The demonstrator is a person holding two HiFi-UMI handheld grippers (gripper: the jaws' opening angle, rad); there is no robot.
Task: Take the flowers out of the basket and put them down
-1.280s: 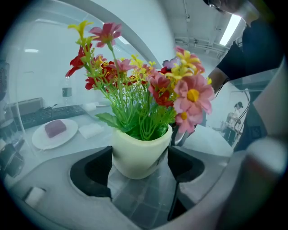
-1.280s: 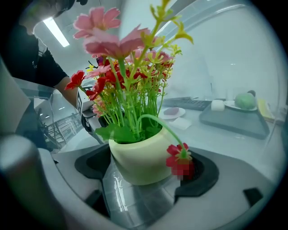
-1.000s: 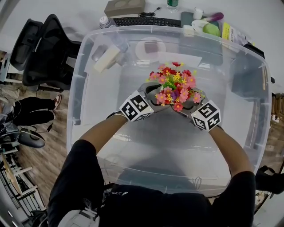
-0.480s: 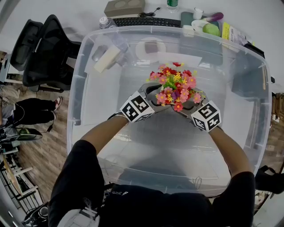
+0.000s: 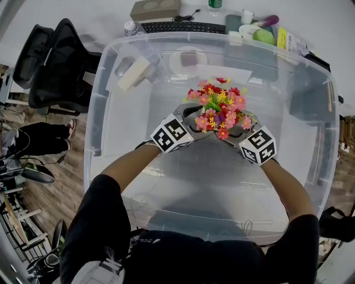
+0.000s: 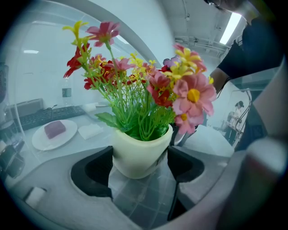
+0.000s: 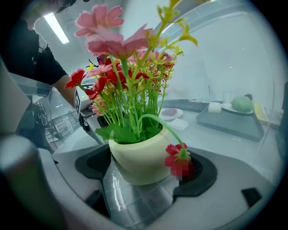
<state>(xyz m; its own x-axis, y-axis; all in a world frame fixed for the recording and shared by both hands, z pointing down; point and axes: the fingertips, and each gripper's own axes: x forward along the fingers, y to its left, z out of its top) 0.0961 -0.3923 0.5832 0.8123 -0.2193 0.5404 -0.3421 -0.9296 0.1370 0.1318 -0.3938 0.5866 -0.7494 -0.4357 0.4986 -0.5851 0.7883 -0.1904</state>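
One flower pot (image 6: 140, 155), apparently inside bin (image 5: 211, 186)

The scene is viewed steeply from above by the head camera, over the person's arms, and the whole clear bin (image 5: 105, 89) is taken in. The potted flowers (image 6: 140, 155) are seen at very close range from the left gripper (image 5: 191, 119), facing right, and from the right gripper (image 5: 236, 130), facing left. The flowers, the keyboard (image 5: 183, 26) and the plate (image 5: 188, 60) on the far tabletop (image 5: 111, 14) are shared by all three views.
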